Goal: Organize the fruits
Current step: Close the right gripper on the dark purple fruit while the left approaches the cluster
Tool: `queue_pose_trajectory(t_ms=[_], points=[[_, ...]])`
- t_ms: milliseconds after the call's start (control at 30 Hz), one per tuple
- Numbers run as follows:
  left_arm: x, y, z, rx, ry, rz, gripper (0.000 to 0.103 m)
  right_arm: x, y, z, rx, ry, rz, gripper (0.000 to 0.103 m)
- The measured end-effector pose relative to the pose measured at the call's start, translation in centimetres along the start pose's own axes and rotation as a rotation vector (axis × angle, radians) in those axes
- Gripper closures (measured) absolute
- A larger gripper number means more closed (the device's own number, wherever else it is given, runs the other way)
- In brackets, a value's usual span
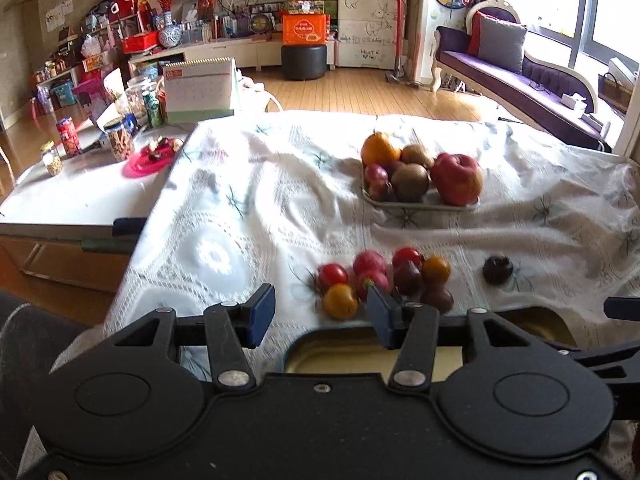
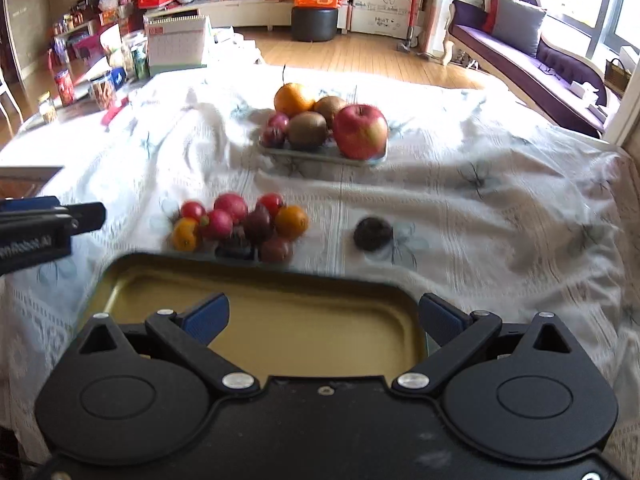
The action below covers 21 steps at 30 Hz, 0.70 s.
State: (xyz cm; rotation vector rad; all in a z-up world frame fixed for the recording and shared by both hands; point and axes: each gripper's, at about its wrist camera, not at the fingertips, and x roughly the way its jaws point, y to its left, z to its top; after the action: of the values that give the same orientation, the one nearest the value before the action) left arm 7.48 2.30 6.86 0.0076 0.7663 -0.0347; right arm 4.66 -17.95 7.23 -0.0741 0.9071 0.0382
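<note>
A heap of small fruits [image 1: 380,280], red, orange and dark purple, lies on the white cloth just beyond an empty gold tray [image 1: 332,354]. My left gripper [image 1: 320,316] hovers open above the tray's far rim, with the pile right in front of its fingertips and nothing held. In the right wrist view the same pile [image 2: 244,222] lies past the gold tray [image 2: 256,266]. My right gripper [image 2: 324,316] stands wide open over the tray, empty. One dark fruit [image 2: 373,233] sits alone to the right of the heap. The left gripper's tip [image 2: 84,216] shows at the left edge.
Further back, a plate [image 2: 320,156] carries an orange [image 2: 294,98], kiwis, a red apple [image 2: 360,132] and small purple fruits. Jars, cans and a calendar [image 1: 198,88] crowd the table's far left, beside a pink dish [image 1: 146,162]. The cloth is wrinkled.
</note>
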Motion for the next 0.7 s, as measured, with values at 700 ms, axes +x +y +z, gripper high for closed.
queue_pose_trajectory(t_ms=[700], points=[[9.3,-1.7,-0.4,0.078,0.167,-0.040,0.053,11.8,-6.6,3.2,0.294,0.040,-0.091,0.031]])
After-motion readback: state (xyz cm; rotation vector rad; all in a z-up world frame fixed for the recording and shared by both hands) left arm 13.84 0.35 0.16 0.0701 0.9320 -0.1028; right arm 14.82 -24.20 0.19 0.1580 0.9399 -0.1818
